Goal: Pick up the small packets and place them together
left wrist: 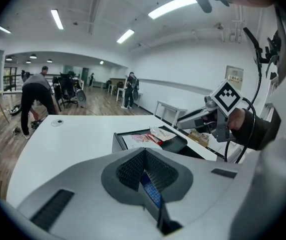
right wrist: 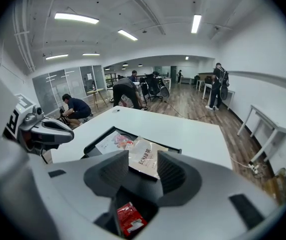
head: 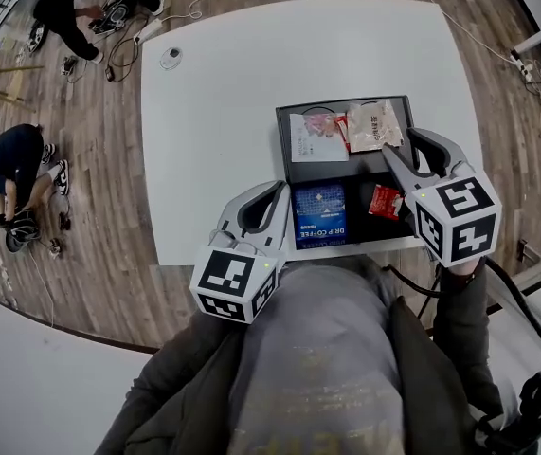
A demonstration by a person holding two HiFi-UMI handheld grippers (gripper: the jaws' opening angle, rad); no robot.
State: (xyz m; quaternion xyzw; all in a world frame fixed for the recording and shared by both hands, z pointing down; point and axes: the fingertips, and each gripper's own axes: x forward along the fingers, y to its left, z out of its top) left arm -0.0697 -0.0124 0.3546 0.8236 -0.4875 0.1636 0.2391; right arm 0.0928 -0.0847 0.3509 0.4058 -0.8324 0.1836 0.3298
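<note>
The head view shows one black tray [head: 355, 171] on the white table [head: 213, 112]. It holds four packets: white packet [head: 315, 138], beige packet [head: 374, 124], red packet [head: 385, 201] and blue packet [head: 320, 214]. In the left gripper view, the left gripper [left wrist: 144, 154] has its two jaws pressed together and holds nothing. In the right gripper view, the right gripper [right wrist: 141, 166] has its jaws apart, with the near end of the beige packet between them.

— Anything masked behind the left claw [left wrist: 144, 153]?
— Only a sliver of the blue coffee box [left wrist: 152, 191], glimpsed through the slit below the tips; rest covered by the claw body. Far ahead, a small round thing [left wrist: 57, 122], too small to tell.
— And at the right claw [right wrist: 142, 155]?
— Just ahead, the beige packet [right wrist: 146, 160], near edge lost behind the tips, print too small to read. Below, the red packet [right wrist: 129, 219], cut off by the claw body. Beyond, the white packet [right wrist: 111, 143], partly covered by the beige one.
</note>
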